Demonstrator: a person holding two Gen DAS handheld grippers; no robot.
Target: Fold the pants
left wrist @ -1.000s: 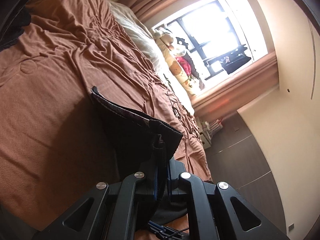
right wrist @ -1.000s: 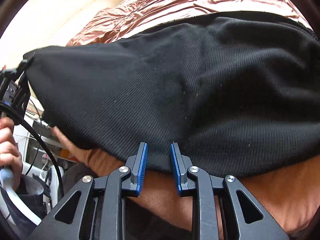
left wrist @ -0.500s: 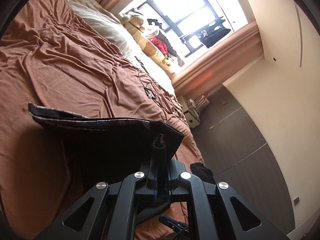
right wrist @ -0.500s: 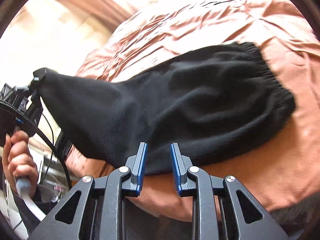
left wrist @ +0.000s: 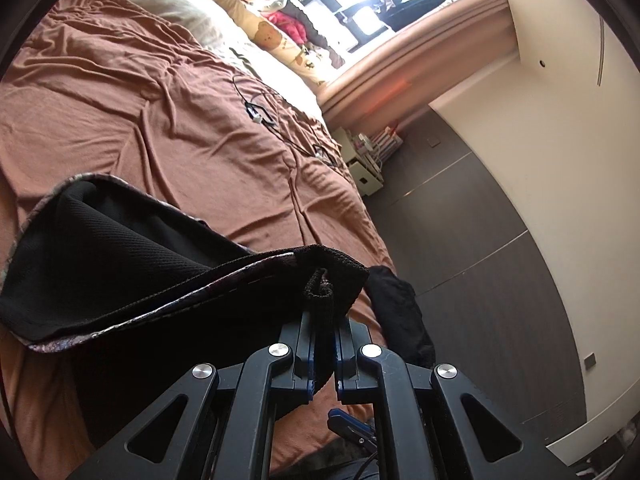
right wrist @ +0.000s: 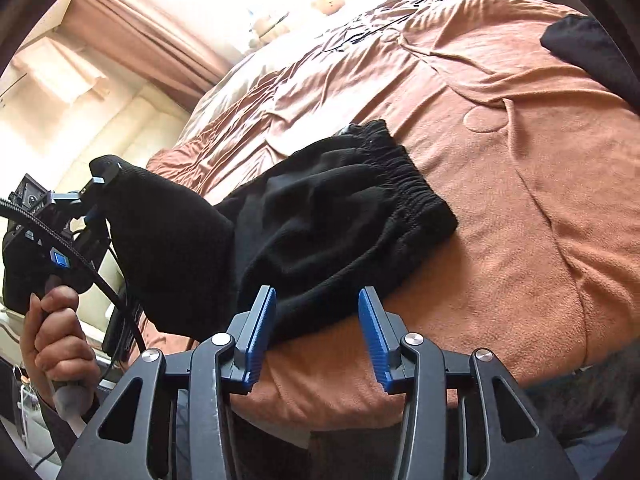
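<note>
Partly folded: pants bunched on bed, one end lifted in closed left tongs; right tongs open, empty.

L tongs clamped tight, raised; R tongs agape, low.

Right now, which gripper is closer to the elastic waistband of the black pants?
Right. The right gripper hangs open just short of the pants, nearer the waistband. The left gripper clamps the opposite end, lifted off the bed.
</note>
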